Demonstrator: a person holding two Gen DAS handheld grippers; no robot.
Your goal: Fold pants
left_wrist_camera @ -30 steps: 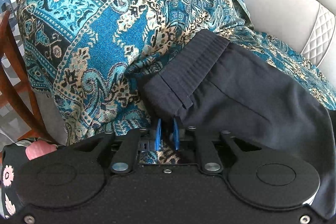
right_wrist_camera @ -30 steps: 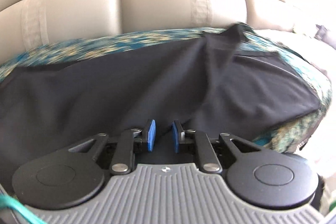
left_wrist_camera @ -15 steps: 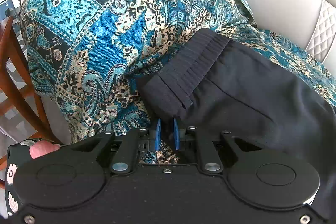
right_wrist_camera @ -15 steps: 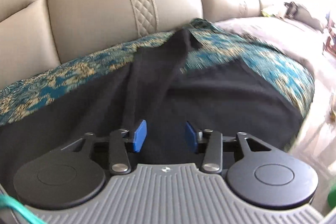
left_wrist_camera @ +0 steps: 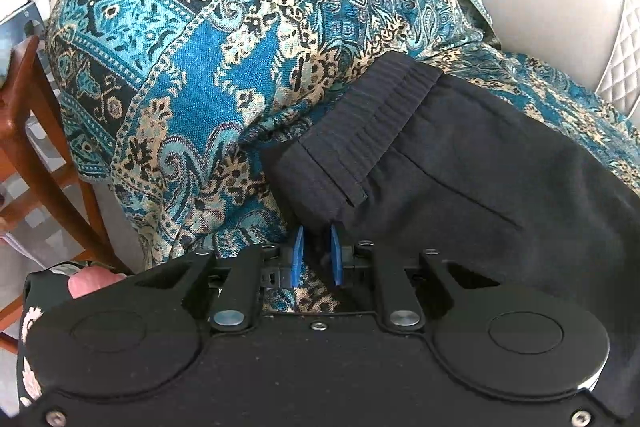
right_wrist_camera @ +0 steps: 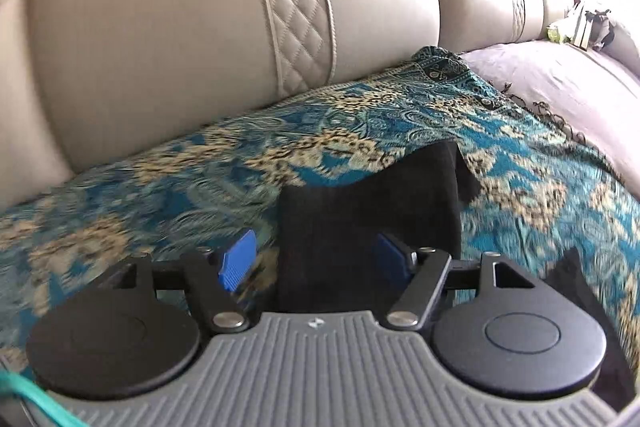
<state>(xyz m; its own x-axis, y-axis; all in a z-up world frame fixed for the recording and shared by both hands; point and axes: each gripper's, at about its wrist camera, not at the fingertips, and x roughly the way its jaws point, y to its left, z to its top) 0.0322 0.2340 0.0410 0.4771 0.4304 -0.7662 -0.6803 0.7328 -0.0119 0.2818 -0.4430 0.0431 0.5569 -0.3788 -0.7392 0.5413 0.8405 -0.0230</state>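
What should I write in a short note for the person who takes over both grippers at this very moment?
Left gripper: shut on the black pants, pinching the corner at the waistband.
Right gripper: open, jaws wide, with a pant leg end lying between the fingers, not gripped.
Things: the pants lie on the blue patterned throw that covers the beige sofa.
Done: the waist end is secured; the leg end lies loose.
Left: probably close the right gripper on the leg end, then make the fold and smooth it.

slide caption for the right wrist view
Right gripper, jaws open around black pants on a blue throw.
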